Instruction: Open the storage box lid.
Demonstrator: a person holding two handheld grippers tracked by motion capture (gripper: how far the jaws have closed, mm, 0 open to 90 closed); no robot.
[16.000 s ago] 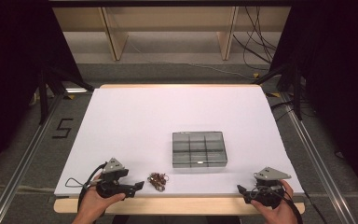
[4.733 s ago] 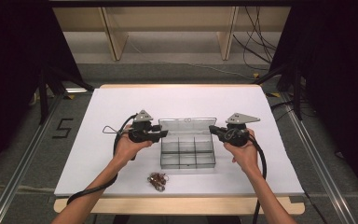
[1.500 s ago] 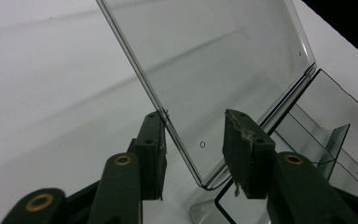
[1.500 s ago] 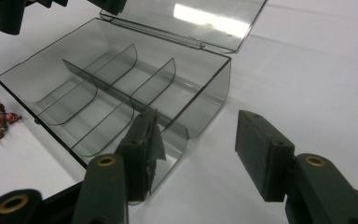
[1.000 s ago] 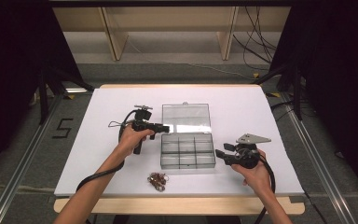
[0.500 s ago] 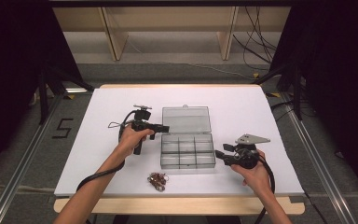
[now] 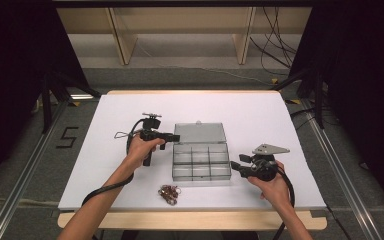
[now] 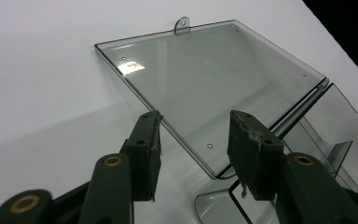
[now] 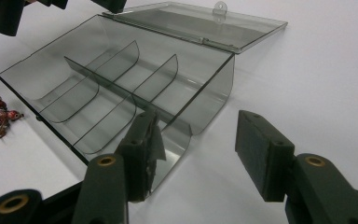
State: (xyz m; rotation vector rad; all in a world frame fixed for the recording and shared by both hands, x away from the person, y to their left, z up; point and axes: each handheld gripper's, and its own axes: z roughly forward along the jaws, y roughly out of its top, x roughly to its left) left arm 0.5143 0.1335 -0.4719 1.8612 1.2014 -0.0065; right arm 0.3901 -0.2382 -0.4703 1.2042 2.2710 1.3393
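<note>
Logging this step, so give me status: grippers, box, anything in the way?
Left gripper open at lid edge. Right gripper open beside clear box. Lid laid flat, compartments empty. Beads lie apart, near front edge; nothing in the way.

Black two-jaw tools (image 7: pixel 172 135) (image 7: pixel 234 166) — brass pivot rivets, grey tri plate, black cables, bare forearms.

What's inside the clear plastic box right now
The clear box lies open with its lid folded flat behind it. Its divided compartments look empty through the walls. The beaded bracelet lies outside on the table. Nothing is covered.
</note>
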